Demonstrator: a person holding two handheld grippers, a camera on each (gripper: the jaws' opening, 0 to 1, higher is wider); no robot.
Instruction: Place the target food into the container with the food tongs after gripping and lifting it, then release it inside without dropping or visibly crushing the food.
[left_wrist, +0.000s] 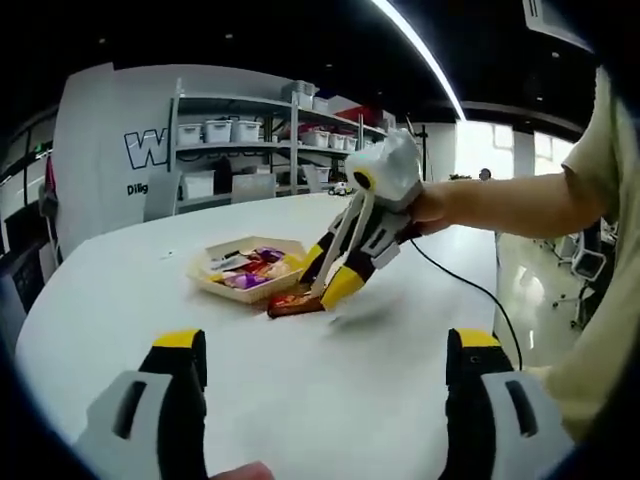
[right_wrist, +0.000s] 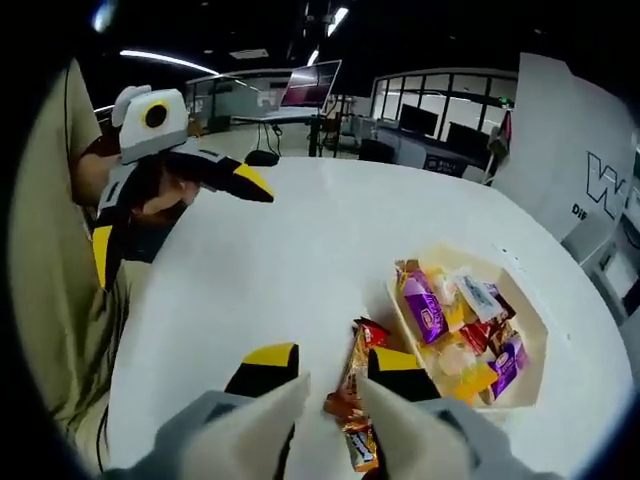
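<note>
The right tool (right_wrist: 332, 380), open, straddles the red-orange foil snack packet (right_wrist: 357, 395) on the white desk (right_wrist: 280, 260); close gently mid-packet. The left tool (left_wrist: 325, 350) hangs released.

Glossy snack wrappers (right_wrist: 360, 400); smooth matt white table (right_wrist: 300, 260).

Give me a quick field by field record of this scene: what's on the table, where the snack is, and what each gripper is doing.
surface: white table
container: shallow tray holding wrapped snacks, a purple packet among them
target food: red-orange snack packet lying on the table beside the tray, outside it
right gripper: lowered over the packet, jaws open on either side of it, not yet closed
left gripper: open, held over bare table, away from the tray
progress: packet not yet lifted
</note>
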